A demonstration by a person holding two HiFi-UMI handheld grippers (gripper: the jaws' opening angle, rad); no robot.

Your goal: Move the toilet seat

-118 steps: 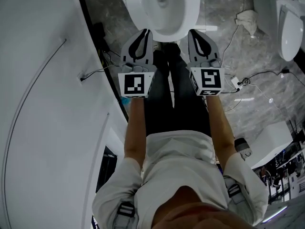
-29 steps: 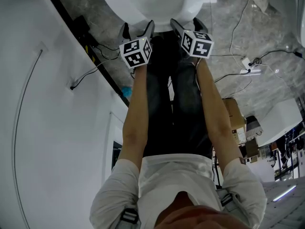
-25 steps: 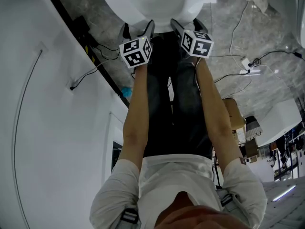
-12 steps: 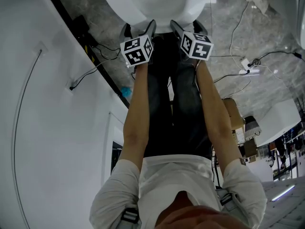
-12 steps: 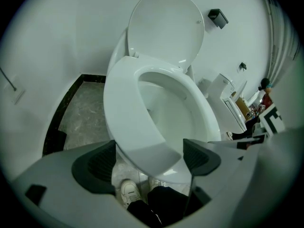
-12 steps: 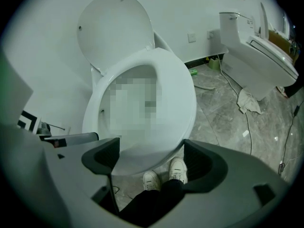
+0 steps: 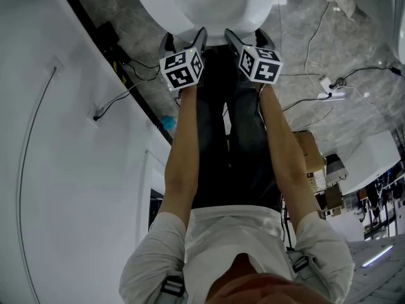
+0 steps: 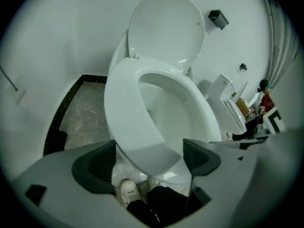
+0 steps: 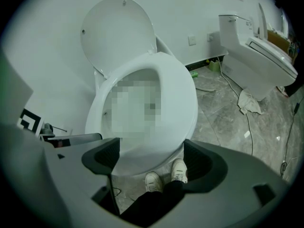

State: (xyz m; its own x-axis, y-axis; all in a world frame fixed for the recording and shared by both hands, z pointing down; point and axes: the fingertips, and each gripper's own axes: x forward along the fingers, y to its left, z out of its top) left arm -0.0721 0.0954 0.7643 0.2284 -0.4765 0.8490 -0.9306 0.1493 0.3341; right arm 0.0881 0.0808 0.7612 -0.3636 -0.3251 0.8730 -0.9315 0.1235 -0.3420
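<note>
The toilet seat (image 8: 127, 120) is seen at the top centre of the head view, and it fills the middle of both gripper views. Its ring is lowered over the bowl, while the lid (image 8: 166, 30) is stood upright against the wall behind it.

The left gripper (image 8: 149, 158) is held at the seat's front edge. Its 2 jaws are spread wide, and the front rim of the seat is framed between the dark pads (image 8: 102, 164). Contact between pads and rim cannot be confirmed.

The right gripper (image 9: 152, 158) is held just beside the left one, also at the front of the seat. Its jaws are likewise kept wide apart, with the seat's front rim shown between and above them and nothing clamped.

Below the jaws, 2 white shoes (image 9: 164, 177) are seen on the grey marble floor (image 9: 223, 127). A second toilet (image 9: 256, 49) is placed at the upper right of the right gripper view, with a crumpled cloth (image 9: 249, 101) and a cable (image 9: 237, 106) lying on the floor near it.
</note>
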